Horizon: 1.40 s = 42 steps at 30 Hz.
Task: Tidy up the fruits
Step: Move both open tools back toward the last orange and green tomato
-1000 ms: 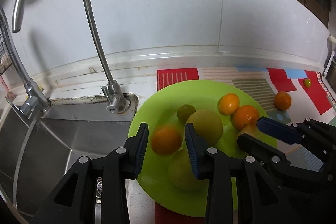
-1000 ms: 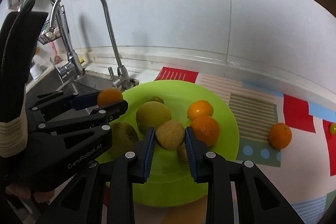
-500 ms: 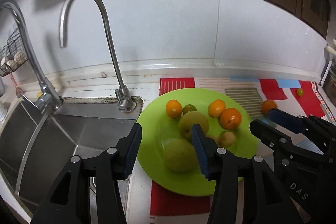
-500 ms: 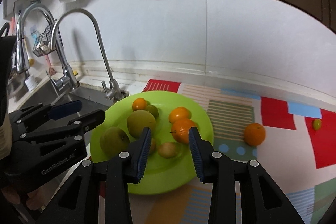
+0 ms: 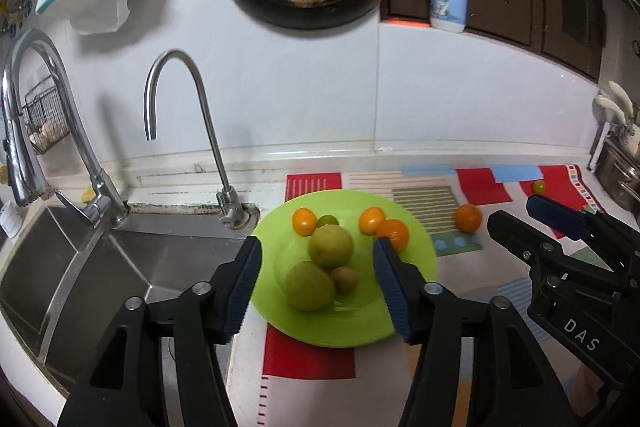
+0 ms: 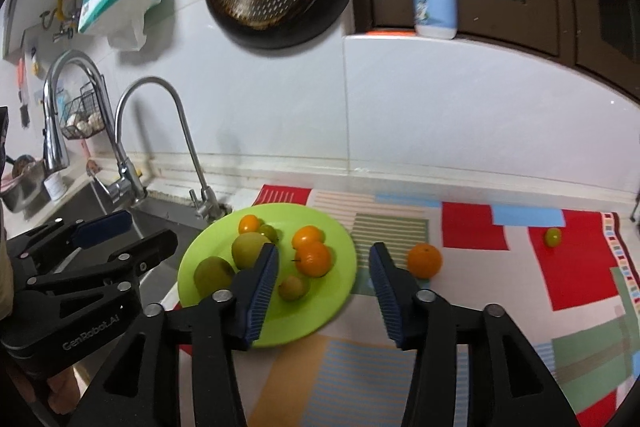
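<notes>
The left gripper [image 5: 318, 285] hangs above the near half of a lime-green plate [image 5: 420, 251], its jaws parted and empty. The right gripper [image 6: 323, 293] hangs over the plate's right rim, jaws likewise parted with nothing between them. Both sets of jaws have just been opening. A second ago each was nearly closed and low over the plate, the left around a small orange fruit, the right around a small brown-green fruit; now both are higher and further back, so more of the wall and counter shows, and those fruits lie on the plate.

The plate holds seven fruits: two large green pears [image 5: 330, 246], the nearer one [image 5: 309, 286] with its narrower end toward the back right, touching the small brown-green fruit [image 5: 344, 279]. Behind them sit three oranges [image 5: 393, 235] and a small green fruit [image 5: 327, 220]; these are round, with no clear long axis.

The plate rests on a patterned mat [image 6: 480, 307], its left rim just beside the sink [image 5: 120, 267] and a thin tap [image 5: 208, 143]. One orange [image 6: 424, 260] lies on the mat just right of the plate, and a tiny green fruit [image 6: 553, 237] lies well apart, far right. The mat right of the plate is mostly open.
</notes>
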Each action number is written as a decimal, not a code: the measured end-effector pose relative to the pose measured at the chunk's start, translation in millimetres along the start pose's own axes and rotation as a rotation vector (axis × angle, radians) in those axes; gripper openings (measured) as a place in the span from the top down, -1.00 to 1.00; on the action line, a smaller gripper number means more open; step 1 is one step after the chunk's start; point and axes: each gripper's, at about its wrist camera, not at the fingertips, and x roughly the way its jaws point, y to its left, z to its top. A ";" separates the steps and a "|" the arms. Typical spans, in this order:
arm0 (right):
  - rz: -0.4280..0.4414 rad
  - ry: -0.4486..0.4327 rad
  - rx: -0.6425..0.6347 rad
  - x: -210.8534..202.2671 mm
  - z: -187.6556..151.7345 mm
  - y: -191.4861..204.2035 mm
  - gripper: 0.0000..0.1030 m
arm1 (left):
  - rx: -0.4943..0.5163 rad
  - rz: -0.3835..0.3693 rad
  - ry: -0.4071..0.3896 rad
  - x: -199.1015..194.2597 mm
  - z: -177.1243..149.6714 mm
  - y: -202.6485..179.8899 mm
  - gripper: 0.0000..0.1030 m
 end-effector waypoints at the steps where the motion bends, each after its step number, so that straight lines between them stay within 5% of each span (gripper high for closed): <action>1: -0.007 -0.008 0.002 -4.6 -0.4 -2.0 0.03 | 0.003 -0.002 -0.005 -3.8 0.2 -3.2 -0.20; 21: -0.145 -0.087 0.039 -79.1 -3.3 -66.0 -0.10 | 0.008 -0.028 -0.075 -51.1 6.9 -62.7 -0.49; 42: -0.228 -0.112 0.067 -99.8 2.7 -144.5 -0.10 | -0.018 -0.025 -0.088 -49.9 25.3 -137.7 -0.63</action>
